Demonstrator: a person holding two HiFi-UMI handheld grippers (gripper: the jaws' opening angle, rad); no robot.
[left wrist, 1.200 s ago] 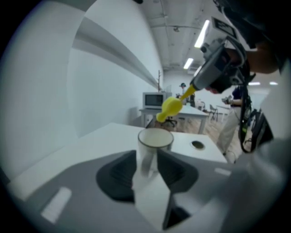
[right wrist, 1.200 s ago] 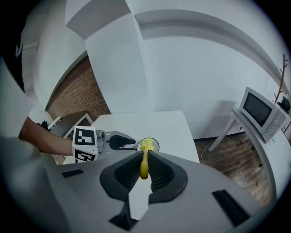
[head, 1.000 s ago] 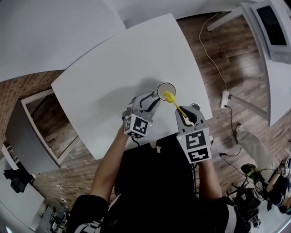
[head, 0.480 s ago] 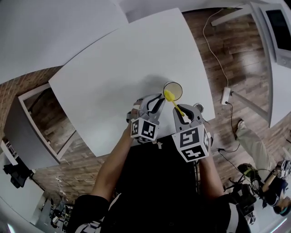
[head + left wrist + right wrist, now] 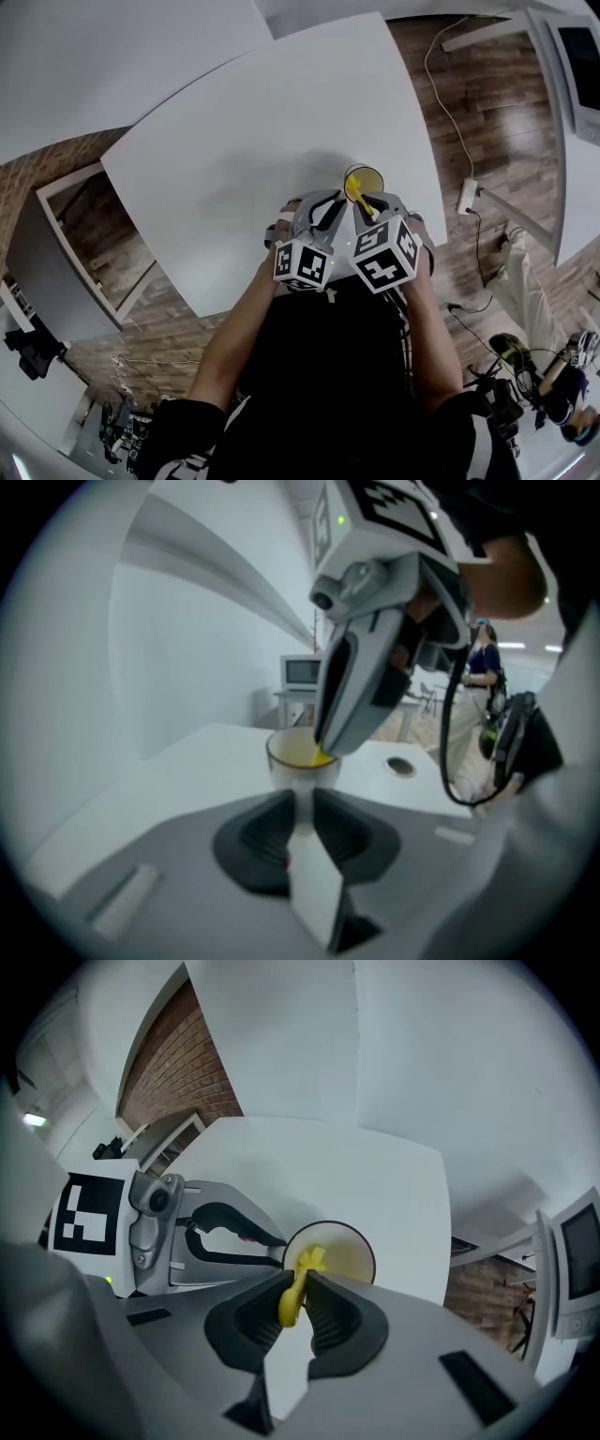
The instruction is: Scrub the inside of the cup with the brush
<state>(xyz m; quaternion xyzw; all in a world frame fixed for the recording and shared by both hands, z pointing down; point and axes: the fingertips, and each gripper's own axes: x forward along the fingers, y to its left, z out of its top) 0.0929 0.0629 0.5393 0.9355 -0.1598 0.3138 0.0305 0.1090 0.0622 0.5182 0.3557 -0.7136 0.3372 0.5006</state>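
Beneath both grippers spreads the white table (image 5: 216, 141). The left gripper (image 5: 302, 799) has just been closing its jaws and clasps the cup (image 5: 286, 767) between its tips, with the cup standing upright on the table. Just beside it, the right gripper (image 5: 300, 1279) points steeply down, clamped on the yellow brush (image 5: 291, 1305). The brush head dips inside the cup, right ahead of those jaws.
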